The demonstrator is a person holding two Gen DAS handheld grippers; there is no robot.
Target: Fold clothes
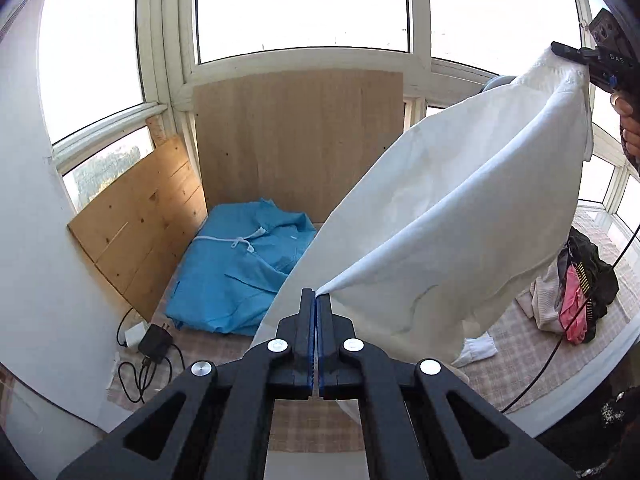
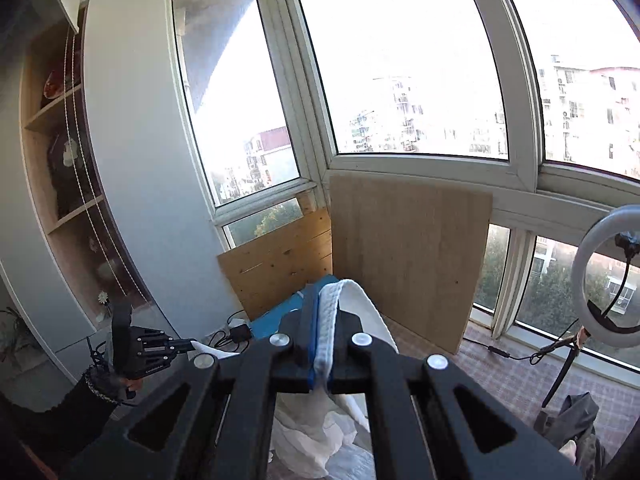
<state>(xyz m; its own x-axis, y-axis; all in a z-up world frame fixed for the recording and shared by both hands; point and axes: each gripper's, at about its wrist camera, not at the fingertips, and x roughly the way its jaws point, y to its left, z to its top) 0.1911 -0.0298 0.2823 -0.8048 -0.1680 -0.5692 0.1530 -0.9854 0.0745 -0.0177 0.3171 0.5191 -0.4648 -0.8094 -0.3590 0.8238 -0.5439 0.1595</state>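
A white garment (image 1: pixel 460 216) hangs in the air, stretched between both grippers. My left gripper (image 1: pixel 318 300) is shut on one thin edge of it, low in the left wrist view. Up at the top right of that view my right gripper (image 1: pixel 576 54) pinches a ribbed edge. In the right wrist view my right gripper (image 2: pixel 322 300) is shut on that ribbed white band (image 2: pixel 332 316), with the white garment (image 2: pixel 316 432) drooping below. My left gripper (image 2: pixel 188 345) shows at lower left, held by a hand, clamping a white corner.
A folded blue garment (image 1: pixel 240 276) lies on the checked mat (image 1: pixel 524 356) before leaning wooden boards (image 1: pixel 296 140). A pile of dark, pink and beige clothes (image 1: pixel 576 292) sits right. A black charger and cable (image 1: pixel 154 344) lie left. A ring light (image 2: pixel 604 276) stands at the window.
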